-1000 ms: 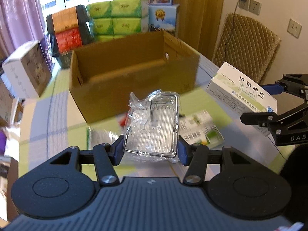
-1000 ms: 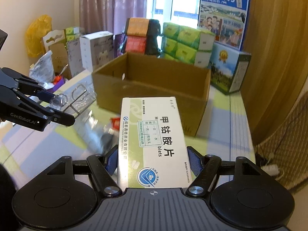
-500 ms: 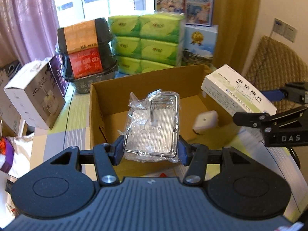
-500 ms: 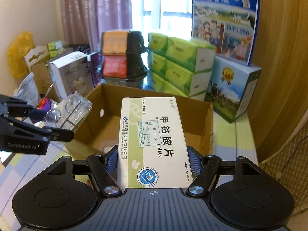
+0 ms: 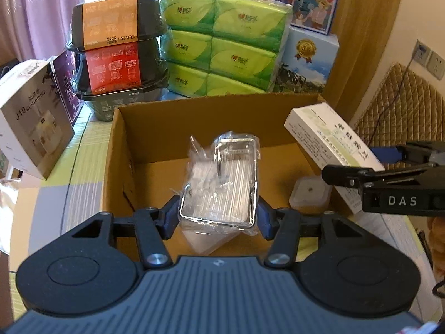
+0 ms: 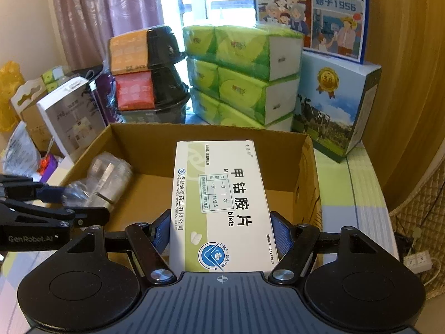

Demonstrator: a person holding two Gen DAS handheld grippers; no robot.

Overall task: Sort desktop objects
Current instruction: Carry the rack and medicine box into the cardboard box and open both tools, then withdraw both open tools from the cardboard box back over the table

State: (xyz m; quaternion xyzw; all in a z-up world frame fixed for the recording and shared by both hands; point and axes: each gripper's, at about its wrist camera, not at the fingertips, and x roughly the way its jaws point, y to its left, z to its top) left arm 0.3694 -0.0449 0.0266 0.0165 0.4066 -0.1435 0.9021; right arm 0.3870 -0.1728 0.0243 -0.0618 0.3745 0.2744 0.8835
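Over the open brown cardboard box [image 5: 194, 128] hang both loads: the clear plastic-wrapped metal tray [image 5: 222, 183], clamped in the left gripper [image 5: 217, 217], and, to its right, the white-and-green medicine carton [image 6: 222, 203], clamped in the right gripper [image 6: 219, 231]. This looks like the dropping step; next, each gripper should lower and part its jaws. A small white square case [image 5: 308, 194] already lies inside, near the right wall.
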